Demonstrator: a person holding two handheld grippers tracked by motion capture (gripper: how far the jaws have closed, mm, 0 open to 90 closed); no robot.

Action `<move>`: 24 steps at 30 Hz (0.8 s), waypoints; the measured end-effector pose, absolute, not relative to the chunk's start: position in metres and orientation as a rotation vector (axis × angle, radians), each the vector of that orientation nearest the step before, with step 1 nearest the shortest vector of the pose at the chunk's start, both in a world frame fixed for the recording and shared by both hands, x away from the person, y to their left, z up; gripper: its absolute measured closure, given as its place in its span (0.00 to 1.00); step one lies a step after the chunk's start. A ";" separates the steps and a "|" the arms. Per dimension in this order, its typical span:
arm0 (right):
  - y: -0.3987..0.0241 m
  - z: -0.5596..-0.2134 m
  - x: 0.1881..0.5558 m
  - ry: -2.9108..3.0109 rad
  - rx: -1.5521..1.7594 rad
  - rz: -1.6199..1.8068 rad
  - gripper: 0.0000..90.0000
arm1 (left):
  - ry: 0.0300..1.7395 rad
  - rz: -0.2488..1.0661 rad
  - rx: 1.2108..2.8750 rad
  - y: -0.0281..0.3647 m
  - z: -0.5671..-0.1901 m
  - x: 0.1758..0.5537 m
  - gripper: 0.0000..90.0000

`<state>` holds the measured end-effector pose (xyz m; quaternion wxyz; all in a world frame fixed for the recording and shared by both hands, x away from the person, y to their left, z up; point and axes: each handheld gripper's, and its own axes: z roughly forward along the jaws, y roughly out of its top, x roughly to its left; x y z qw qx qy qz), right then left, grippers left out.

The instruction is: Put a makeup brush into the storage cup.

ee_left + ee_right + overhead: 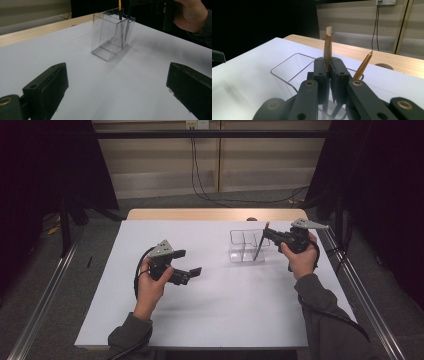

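Note:
A clear plastic box (239,251) with a divider stands on the white table (210,310), right of centre. My right gripper (266,234) hovers over the box's right end, shut on a gold-brown pen (327,45) held upright, its lower part inside the box. A second gold pen (362,66) leans in the box just beyond the jaws. My left gripper (191,262) is held above the table left of centre, open with nothing between its jaws, pointing toward the box (110,37).
A wooden tabletop (210,213) shows beyond the white sheet, with a small round brown object (251,219) on it. Metal rails (360,285) run along both sides. Cables (200,180) hang down the back wall. Dark curtains flank the table.

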<state>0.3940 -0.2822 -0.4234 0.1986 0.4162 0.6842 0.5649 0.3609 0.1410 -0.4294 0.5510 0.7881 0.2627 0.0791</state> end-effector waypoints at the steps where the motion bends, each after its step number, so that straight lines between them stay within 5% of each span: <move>1: -0.282 -0.423 0.394 1.913 1.163 1.577 0.93 | 0.620 0.187 1.866 0.141 -0.429 0.361 0.04; 9: -0.283 -0.424 0.392 1.914 1.168 1.572 0.92 | 0.619 0.184 1.862 0.140 -0.430 0.361 0.04; 24: -0.285 -0.424 0.388 1.871 1.146 1.552 0.66 | 0.619 0.187 1.863 0.140 -0.429 0.360 0.04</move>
